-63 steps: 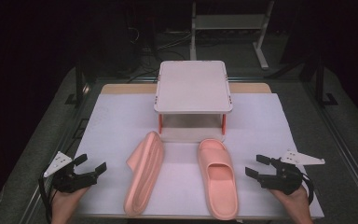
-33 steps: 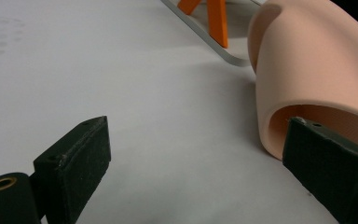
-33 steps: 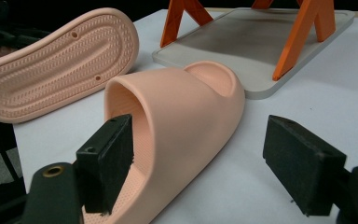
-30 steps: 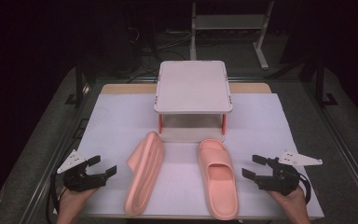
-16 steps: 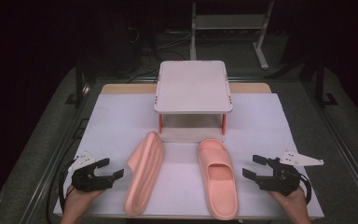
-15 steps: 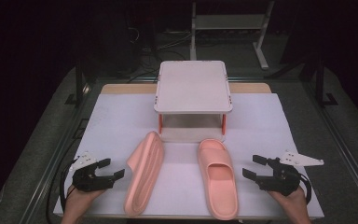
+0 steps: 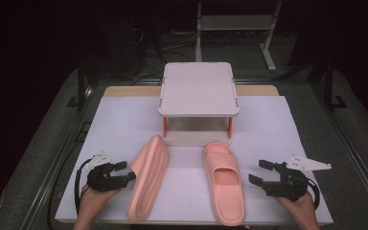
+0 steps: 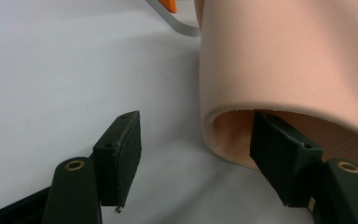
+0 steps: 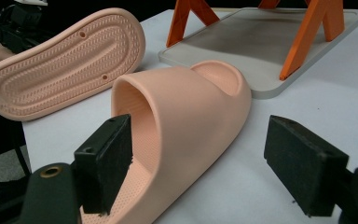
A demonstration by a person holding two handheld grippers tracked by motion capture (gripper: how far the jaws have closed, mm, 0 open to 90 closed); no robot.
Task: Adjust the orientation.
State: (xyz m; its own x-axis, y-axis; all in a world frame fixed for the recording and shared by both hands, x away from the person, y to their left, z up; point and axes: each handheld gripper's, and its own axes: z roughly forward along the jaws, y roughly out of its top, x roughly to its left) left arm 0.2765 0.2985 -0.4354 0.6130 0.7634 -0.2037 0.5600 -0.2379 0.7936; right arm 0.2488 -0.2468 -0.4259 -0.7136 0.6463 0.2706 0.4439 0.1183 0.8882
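Slippers lie side by side on the white tabletop (image 7: pixel 278 129) in front of you, both pink; the left slipper (image 7: pixel 147 176) rests tipped on its edge, its ribbed sole facing the middle of the tabletop, while the right slipper (image 7: pixel 224 179) sits flat on its sole with the strap arching over the end farther from you; behind them stands a small white stand (image 7: pixel 199 88) on orange legs, its lower shelf just beyond the slippers' far ends; your left gripper (image 7: pixel 122 172) sits at the outer side of the left slipper, about midway along it, and its jaws have just been closing; in the left gripper view one jaw has slipped under the strap while the other stands outside on the bare white surface, so the strap's edge lies between them, yet the pads are apart from it and nothing is pinched; your right gripper (image 7: pixel 261 172) hovers just beside the right slipper, near its middle, jaws spread wide and holding nothing, with the slipper's strap opening straight ahead in the right gripper view.
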